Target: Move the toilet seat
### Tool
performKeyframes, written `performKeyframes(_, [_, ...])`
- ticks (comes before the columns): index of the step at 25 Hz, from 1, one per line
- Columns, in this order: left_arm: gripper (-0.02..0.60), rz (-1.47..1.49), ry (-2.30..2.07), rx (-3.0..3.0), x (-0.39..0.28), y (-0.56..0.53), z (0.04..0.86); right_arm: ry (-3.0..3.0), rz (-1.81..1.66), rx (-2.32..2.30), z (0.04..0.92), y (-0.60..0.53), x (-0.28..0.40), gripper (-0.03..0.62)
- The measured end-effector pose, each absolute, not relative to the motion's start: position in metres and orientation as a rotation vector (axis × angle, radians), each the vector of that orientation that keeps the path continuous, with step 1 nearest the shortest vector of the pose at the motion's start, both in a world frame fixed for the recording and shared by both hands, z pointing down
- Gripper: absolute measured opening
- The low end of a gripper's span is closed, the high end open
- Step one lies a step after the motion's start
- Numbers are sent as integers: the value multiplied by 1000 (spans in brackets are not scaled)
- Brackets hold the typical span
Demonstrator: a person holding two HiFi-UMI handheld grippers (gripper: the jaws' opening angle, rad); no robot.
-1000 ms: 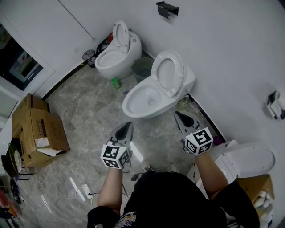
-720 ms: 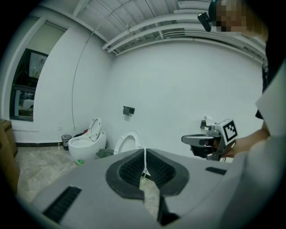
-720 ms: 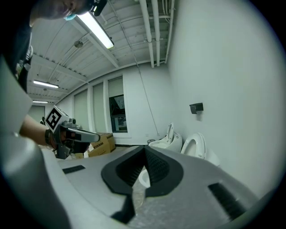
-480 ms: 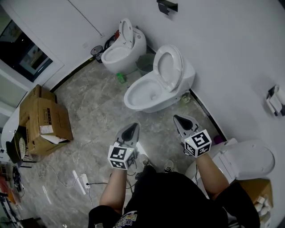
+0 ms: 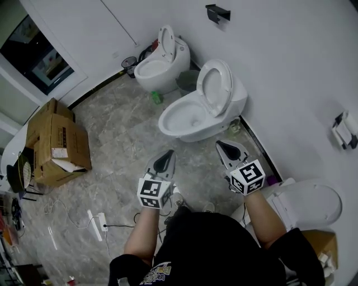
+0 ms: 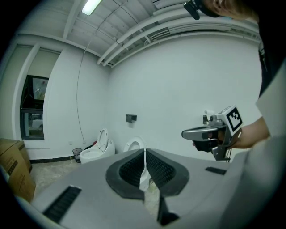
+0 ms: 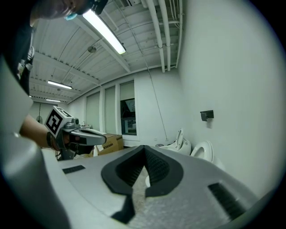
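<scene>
The toilet seat (image 5: 214, 88) is a white oval ring, tipped up and leaning back toward the wall above its open bowl (image 5: 187, 120); it belongs to the nearer of two white toilets along the wall, ahead of both tongs and well apart from them; the second toilet (image 5: 156, 67) stands further off with its seat raised too, and a grey-green bin (image 5: 187, 81) sits between the two. The left gripper (image 5: 166, 156) and the right gripper (image 5: 225, 148) are held side by side over the floor, pointing toward the bowl; each has its jaws pressed together with nothing in them. The floor (image 5: 112, 128) is grey veined stone; the walls are plain white, with a black bracket (image 5: 217, 12) mounted high above the toilets and a dark window (image 5: 33, 56) at the left. Only the head view shows the cardboard boxes (image 5: 56, 142) from above, a white power strip (image 5: 103, 222) with its cord on the floor, and a third toilet (image 5: 310, 204) with its lid down by the person's right arm; the left gripper view alone shows the right gripper from the side, and above it ceiling pipes and a strip light; the right gripper view alone shows the left gripper in front of the boxes, with a row of tall windows beyond.
</scene>
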State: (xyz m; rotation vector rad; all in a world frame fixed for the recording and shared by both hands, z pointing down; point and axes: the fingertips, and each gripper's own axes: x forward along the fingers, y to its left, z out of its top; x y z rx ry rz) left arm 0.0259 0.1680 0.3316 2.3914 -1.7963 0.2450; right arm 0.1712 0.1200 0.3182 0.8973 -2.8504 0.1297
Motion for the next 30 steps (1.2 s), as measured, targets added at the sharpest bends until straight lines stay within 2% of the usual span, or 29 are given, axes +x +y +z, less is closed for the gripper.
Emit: performKeyframes(30, [14,241,-1755,2335,50,166,325,-2838,178,868,336,123,178,0])
